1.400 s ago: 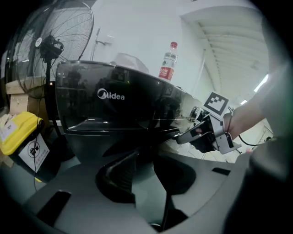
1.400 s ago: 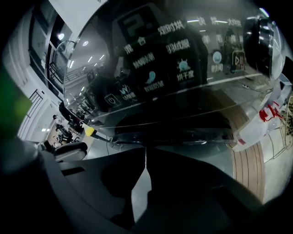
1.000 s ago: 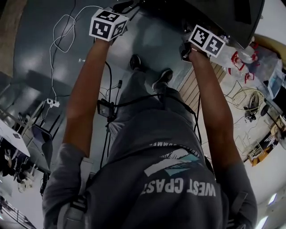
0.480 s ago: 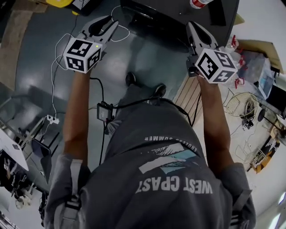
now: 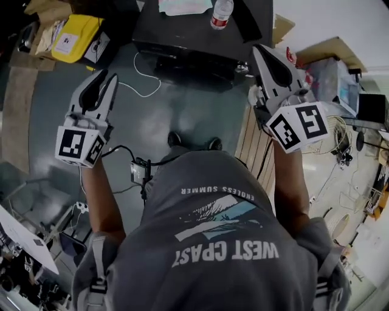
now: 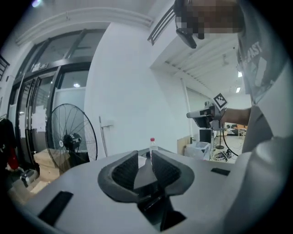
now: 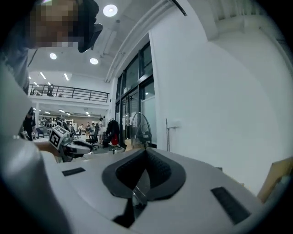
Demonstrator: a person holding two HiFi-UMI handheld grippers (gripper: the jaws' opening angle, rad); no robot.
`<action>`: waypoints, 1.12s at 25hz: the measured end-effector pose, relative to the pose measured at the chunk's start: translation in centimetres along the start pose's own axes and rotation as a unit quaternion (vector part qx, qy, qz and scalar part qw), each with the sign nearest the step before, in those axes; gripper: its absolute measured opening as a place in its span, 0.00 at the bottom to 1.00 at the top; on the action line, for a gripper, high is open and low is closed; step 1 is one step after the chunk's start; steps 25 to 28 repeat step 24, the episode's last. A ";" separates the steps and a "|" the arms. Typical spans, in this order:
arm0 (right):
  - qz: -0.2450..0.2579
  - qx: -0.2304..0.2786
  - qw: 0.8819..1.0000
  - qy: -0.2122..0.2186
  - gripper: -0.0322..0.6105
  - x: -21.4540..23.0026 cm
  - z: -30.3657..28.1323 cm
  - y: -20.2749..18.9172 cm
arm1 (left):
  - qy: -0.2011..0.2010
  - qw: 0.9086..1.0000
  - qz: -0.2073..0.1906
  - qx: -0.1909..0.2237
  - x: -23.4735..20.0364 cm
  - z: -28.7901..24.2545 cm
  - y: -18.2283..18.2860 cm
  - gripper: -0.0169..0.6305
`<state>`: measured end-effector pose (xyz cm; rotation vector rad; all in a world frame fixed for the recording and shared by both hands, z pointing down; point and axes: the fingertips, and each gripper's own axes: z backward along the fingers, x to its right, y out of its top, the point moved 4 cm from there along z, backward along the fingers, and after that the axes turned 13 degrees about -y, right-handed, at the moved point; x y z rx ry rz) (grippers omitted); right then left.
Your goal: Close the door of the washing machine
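Observation:
No washing machine door can be made out in any view. A dark boxy unit (image 5: 194, 42) stands on the floor ahead of the person's feet. My left gripper (image 5: 106, 75) is held up at the left, pointing roughly level. A narrow gap shows between its ribbed pads (image 6: 123, 170) in the left gripper view; the jaws have just been closing and nothing is between them. My right gripper (image 5: 259, 48) is raised at the right with its jaws shut and empty, the pads (image 7: 158, 169) meeting at the tip. Each gripper shows small in the other's view: the right gripper (image 6: 206, 114) and the left gripper (image 7: 68, 145).
A plastic bottle (image 5: 222, 13) stands on the dark unit, also the bottle (image 6: 152, 145). A yellow bag (image 5: 76, 36) lies at the far left. Wooden slats (image 5: 255, 143) lie by the right foot, a white cable (image 5: 143, 88) crosses the grey floor. A standing fan (image 6: 71, 137) is near the white wall.
Both grippers have risen towards the head camera and now point closer to level. The head view has tilted, bringing the dark unit, bottle and yellow bag into view.

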<state>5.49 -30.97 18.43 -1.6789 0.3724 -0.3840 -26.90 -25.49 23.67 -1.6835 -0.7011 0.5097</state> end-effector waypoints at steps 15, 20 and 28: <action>0.012 0.055 0.997 -0.047 0.09 3.3 6.5 4.4 | 0.011 0.997 -0.026 0.065 3.3 1.1 5.8 0.17; 0.011 0.055 0.997 -0.045 0.09 3.7 6.2 4.5 | 0.005 0.997 -0.024 0.067 3.3 0.2 6.1 0.17; 0.011 0.051 0.998 -0.044 0.09 3.8 6.2 4.2 | 0.000 0.998 -0.021 0.066 3.5 -0.3 5.9 0.17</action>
